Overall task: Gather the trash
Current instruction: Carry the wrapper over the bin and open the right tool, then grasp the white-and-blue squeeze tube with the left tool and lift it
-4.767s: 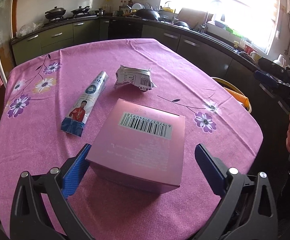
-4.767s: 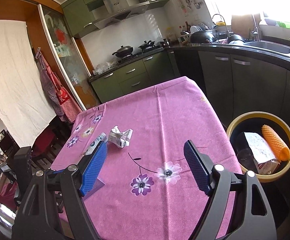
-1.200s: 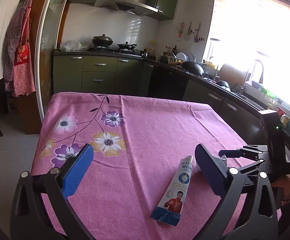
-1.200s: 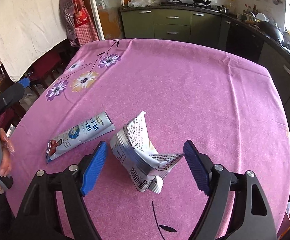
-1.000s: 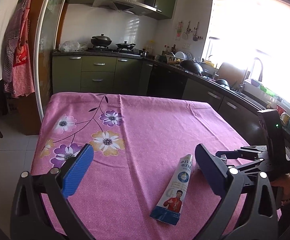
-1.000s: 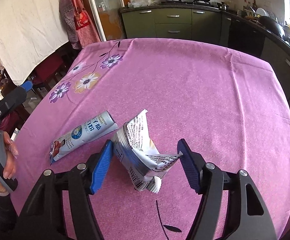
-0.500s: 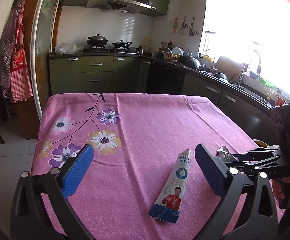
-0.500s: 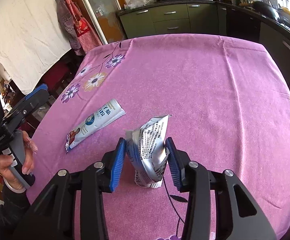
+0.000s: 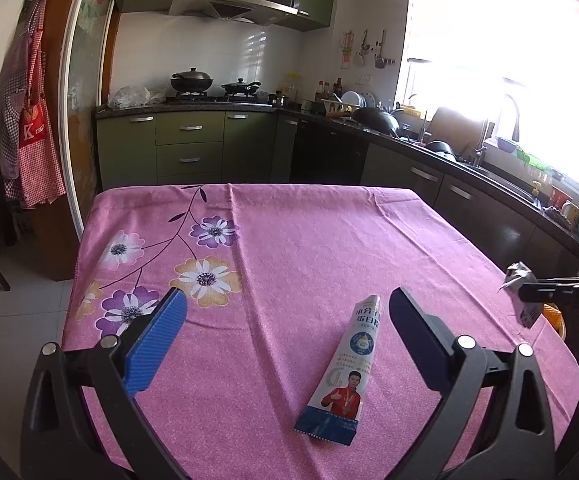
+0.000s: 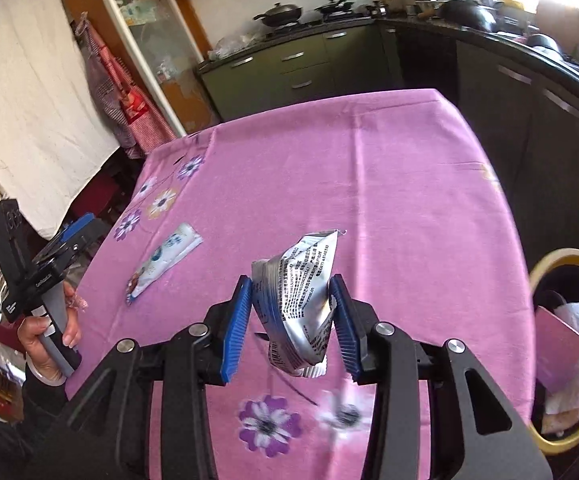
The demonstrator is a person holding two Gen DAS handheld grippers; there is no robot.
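Note:
My right gripper (image 10: pixel 291 324) is shut on a crumpled silver foil pouch (image 10: pixel 299 296) printed with black text, held clear above the pink flowered tablecloth (image 10: pixel 329 168). The same pouch (image 9: pixel 518 276) shows at the right edge of the left wrist view, pinched in that gripper. A flattened white and blue tube (image 9: pixel 347 368) with a red-shirted figure on it lies on the cloth between the fingers of my left gripper (image 9: pixel 285 332), which is open and hovers above it. The tube (image 10: pixel 163 256) also lies left of centre in the right wrist view.
A yellow-rimmed bin (image 10: pixel 561 344) stands on the floor past the table's right edge, holding a pink box, white paper and orange foam netting. A hand (image 10: pixel 49 336) grips the left tool's handle at the table's left side. Green kitchen cabinets (image 9: pixel 189 148) run behind the table.
My right gripper closed on the foil pouch, lifted it off the cloth and carried it toward the table's right edge, where the bin has come into view. The left gripper stayed put.

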